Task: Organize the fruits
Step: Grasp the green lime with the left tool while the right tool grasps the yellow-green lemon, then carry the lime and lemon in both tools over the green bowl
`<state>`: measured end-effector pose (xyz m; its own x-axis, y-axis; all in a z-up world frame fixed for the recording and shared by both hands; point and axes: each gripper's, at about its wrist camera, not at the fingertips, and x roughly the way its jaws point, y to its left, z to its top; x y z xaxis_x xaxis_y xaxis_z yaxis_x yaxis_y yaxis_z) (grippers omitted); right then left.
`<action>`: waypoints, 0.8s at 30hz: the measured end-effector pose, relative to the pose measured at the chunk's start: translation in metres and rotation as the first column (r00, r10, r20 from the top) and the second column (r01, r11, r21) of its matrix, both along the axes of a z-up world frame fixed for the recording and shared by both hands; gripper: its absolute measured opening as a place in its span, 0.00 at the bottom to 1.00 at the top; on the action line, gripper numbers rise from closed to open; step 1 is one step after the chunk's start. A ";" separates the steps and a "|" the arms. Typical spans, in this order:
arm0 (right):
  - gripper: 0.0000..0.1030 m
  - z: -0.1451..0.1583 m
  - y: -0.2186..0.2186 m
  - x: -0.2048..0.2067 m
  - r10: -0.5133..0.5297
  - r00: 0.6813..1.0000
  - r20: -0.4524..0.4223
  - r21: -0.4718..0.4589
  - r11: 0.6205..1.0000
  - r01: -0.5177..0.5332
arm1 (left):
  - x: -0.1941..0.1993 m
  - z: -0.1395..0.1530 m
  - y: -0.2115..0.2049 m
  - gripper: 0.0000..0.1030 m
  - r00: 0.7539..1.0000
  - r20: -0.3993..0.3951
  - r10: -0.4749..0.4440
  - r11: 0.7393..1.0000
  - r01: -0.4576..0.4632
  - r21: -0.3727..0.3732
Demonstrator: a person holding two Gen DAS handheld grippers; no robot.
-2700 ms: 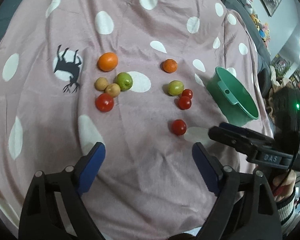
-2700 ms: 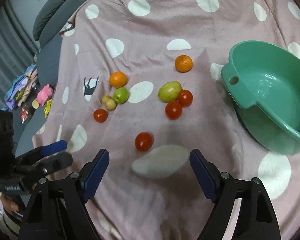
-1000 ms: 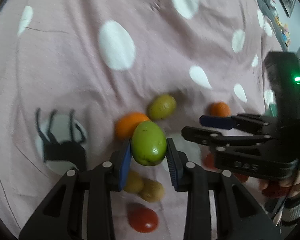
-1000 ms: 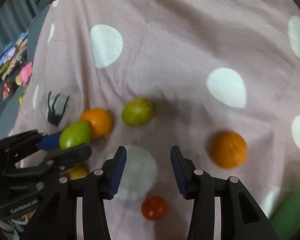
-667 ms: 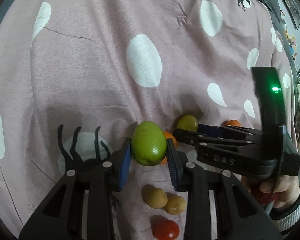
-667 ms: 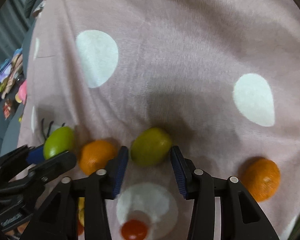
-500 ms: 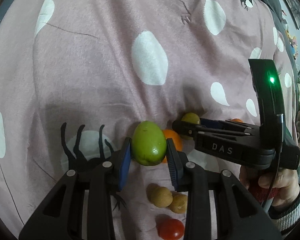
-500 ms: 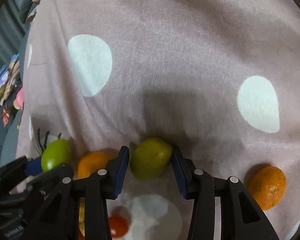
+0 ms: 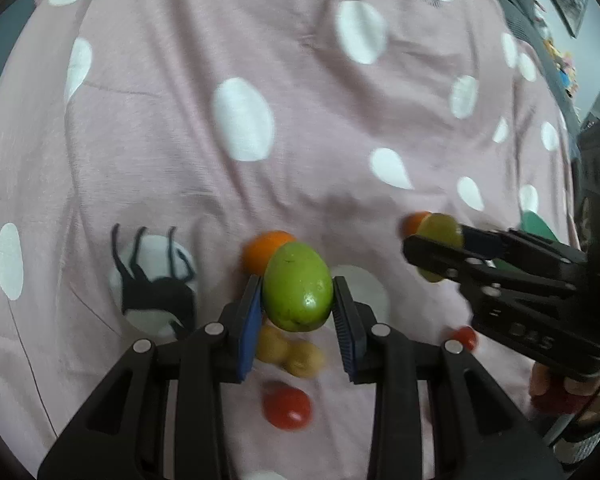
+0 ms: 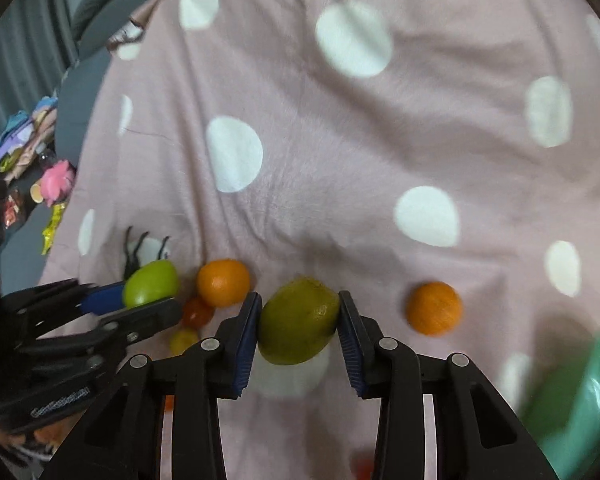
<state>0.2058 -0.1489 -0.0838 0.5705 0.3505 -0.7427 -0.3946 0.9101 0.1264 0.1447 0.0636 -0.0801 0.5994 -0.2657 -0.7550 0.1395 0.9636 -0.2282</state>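
Note:
My left gripper (image 9: 298, 304) is shut on a bright green fruit (image 9: 298, 286) and holds it above the pink spotted cloth (image 9: 260, 60). My right gripper (image 10: 299, 322) is shut on a duller yellow-green fruit (image 10: 298, 320), also lifted. Each gripper shows in the other's view, the right gripper (image 9: 440, 240) at the right and the left gripper (image 10: 148, 290) at the left. On the cloth lie an orange (image 9: 266, 250), two small yellow-brown fruits (image 9: 288, 350), a red tomato (image 9: 287, 404) and a second orange (image 10: 434, 308).
A green plastic bowl (image 10: 580, 408) stands at the right edge of the right wrist view. More red tomatoes (image 9: 462, 338) lie under the right gripper. A dark sofa and clutter (image 10: 40, 160) lie beyond the cloth's left edge.
The right gripper has closed on the yellow-green fruit and lifted it off the cloth. Both grippers have pulled back and risen, so more cloth shows. The left keeps its green fruit.

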 end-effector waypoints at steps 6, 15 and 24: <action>0.38 0.016 -0.012 -0.061 -0.069 0.994 0.085 -0.003 0.998 0.070 | -0.025 0.012 -0.042 0.32 0.997 0.014 -0.073 0.997 0.073 0.002; 0.38 0.047 -0.085 -0.107 -0.217 0.959 0.180 -0.017 0.974 0.224 | -0.021 0.027 -0.144 0.32 0.968 0.043 -0.247 0.969 0.247 -0.003; 0.38 0.044 -0.162 -0.128 -0.380 0.908 0.176 0.001 0.923 0.386 | -0.002 0.033 -0.252 0.32 0.912 0.062 -0.406 0.914 0.406 0.011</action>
<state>0.0776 -0.3111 -0.0401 0.7741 0.0572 -0.6304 -0.0280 0.9980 0.0561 0.1424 -0.1880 -0.0474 0.4853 -0.4976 -0.7190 0.5323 0.8205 -0.2086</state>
